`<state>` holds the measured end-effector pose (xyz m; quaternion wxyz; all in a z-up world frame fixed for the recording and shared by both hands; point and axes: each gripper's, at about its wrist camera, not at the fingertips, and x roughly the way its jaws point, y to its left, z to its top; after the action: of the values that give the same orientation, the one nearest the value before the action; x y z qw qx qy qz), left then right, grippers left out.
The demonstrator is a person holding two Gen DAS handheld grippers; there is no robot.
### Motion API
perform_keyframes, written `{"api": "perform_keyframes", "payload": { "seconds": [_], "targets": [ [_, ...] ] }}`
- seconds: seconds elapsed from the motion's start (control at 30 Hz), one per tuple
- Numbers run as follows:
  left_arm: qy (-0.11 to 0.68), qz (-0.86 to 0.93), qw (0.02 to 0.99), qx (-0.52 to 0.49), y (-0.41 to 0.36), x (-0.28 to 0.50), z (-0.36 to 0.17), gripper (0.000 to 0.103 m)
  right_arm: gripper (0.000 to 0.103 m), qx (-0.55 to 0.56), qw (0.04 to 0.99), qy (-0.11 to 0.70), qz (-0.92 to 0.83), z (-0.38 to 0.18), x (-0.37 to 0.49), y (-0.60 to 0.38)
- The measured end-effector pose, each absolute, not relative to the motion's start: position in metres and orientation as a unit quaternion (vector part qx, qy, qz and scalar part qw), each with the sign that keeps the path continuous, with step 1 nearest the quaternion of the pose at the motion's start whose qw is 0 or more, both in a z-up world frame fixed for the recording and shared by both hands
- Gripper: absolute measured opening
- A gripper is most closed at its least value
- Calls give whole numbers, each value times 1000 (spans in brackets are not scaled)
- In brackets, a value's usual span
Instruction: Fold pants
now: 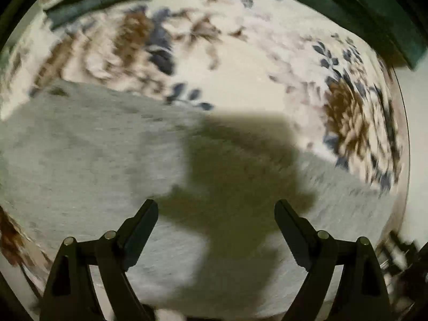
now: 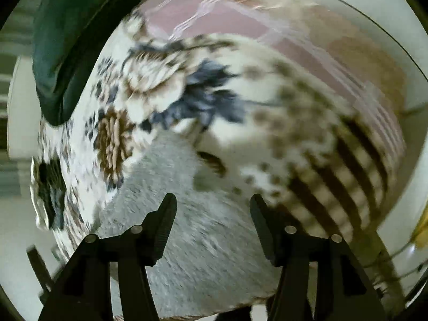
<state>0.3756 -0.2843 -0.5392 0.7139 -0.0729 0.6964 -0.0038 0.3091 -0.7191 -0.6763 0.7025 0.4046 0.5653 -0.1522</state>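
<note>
Pants: grey fuzzy pants (image 1: 80,165) lie flat on the floral blanket (image 1: 240,61), filling the lower half of both wrist views; in the right view they (image 2: 203,246) run from 6 o'clock up toward centre.
Left tongs: the left tongs (image 1: 216,208) are spread wide above the pants, nothing between the jaws, their shadow falling on the cloth.
Right tongs: the right tongs (image 2: 213,204) are parted, released, over the pants' edge.
Cushion: a dark green cushion (image 2: 67,34) sits at 10 o'clock.
Blur: both views are smeared.
</note>
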Motion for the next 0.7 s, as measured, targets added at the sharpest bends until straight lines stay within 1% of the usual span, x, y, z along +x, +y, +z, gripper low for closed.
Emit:
{"api": "perform_keyframes", "payload": {
  "seconds": [0.07,0.13,0.17,0.2,0.23,0.27,0.3,0.4,0.47,0.53,0.57,0.63,0.7],
  "targets": [
    [720,-2,687,-94,-296,391,-563,88,60,365,706,590,-144,-681,333,-709],
    [737,13,668,-104,-301,401,-588,75,60,342,709,601,-138,-687,350,-701],
    [736,17,669,-102,-302,403,-593,50,60,325,705,615,-138,-691,356,-696],
    [731,25,676,-92,-303,404,-596,28,60,312,702,626,-136,-695,361,-692],
    [726,27,682,-84,-304,405,-596,22,53,304,704,628,-136,-698,363,-689],
    [720,27,689,-77,-305,405,-592,10,20,289,711,625,-141,-700,365,-686],
    [712,23,698,-74,-306,404,-587,8,8,271,715,628,-143,-700,366,-682],
    [690,9,720,-79,-306,398,-566,7,8,251,735,609,-161,-692,364,-678],
    [679,7,729,-92,-301,396,-554,6,8,260,744,591,-169,-683,360,-681],
    [667,6,737,-106,-297,395,-542,3,8,270,754,572,-179,-671,355,-685],
    [656,5,746,-111,-297,397,-534,0,8,270,759,564,-184,-665,355,-686],
    [643,3,758,-108,-298,403,-525,0,8,271,762,558,-187,-659,357,-689],
    [640,-2,762,-99,-300,418,-526,1,8,282,756,558,-191,-664,361,-694]
  ]
}}
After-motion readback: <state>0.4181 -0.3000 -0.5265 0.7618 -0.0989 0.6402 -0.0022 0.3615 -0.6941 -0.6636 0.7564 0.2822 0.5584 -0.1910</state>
